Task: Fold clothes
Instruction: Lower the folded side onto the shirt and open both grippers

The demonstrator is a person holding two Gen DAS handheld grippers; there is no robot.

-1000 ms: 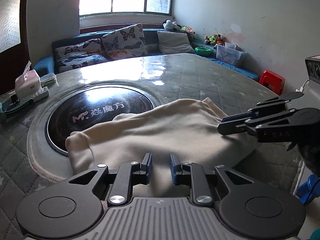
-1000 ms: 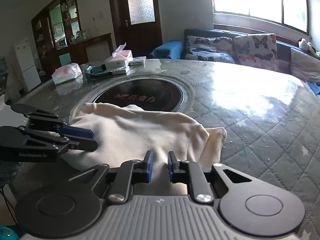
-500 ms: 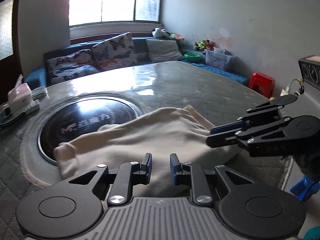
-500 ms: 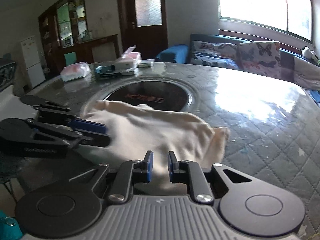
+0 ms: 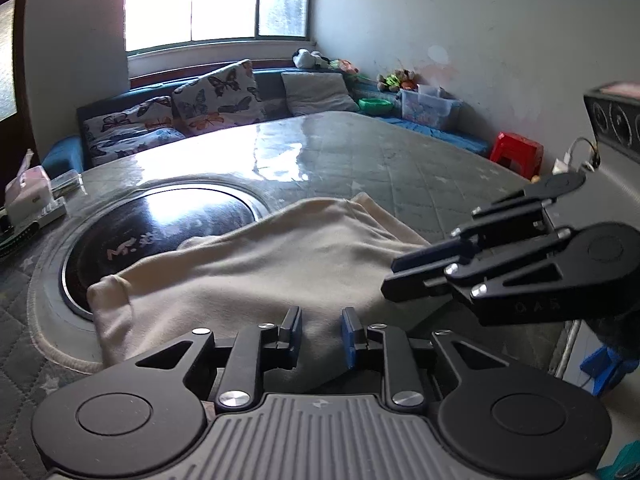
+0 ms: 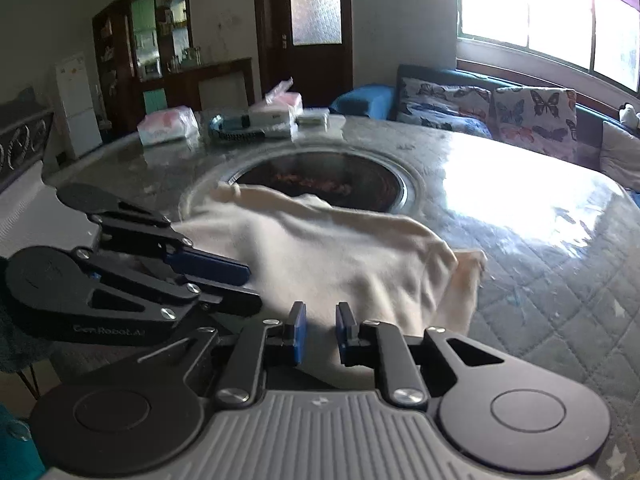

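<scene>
A cream garment [image 5: 256,264] lies folded on the round quilted table [image 5: 400,168], partly over the dark glass centre plate [image 5: 160,224]. It also shows in the right wrist view [image 6: 340,252]. My left gripper [image 5: 320,330] is open and empty, hovering over the garment's near edge. My right gripper [image 6: 320,330] is open and empty too, over the near edge on the other side. Each gripper shows in the other's view: the right one [image 5: 400,276] at the garment's right end, the left one [image 6: 248,284] at its left end.
Tissue packs and boxes [image 6: 248,120] sit at the table's far side. A sofa with butterfly cushions [image 5: 208,108] runs under the window. A red stool [image 5: 518,152] and toy bins [image 5: 424,104] stand by the right wall.
Both grippers have lifted and pulled back a little from the garment, staying open. The garment lies as before.
</scene>
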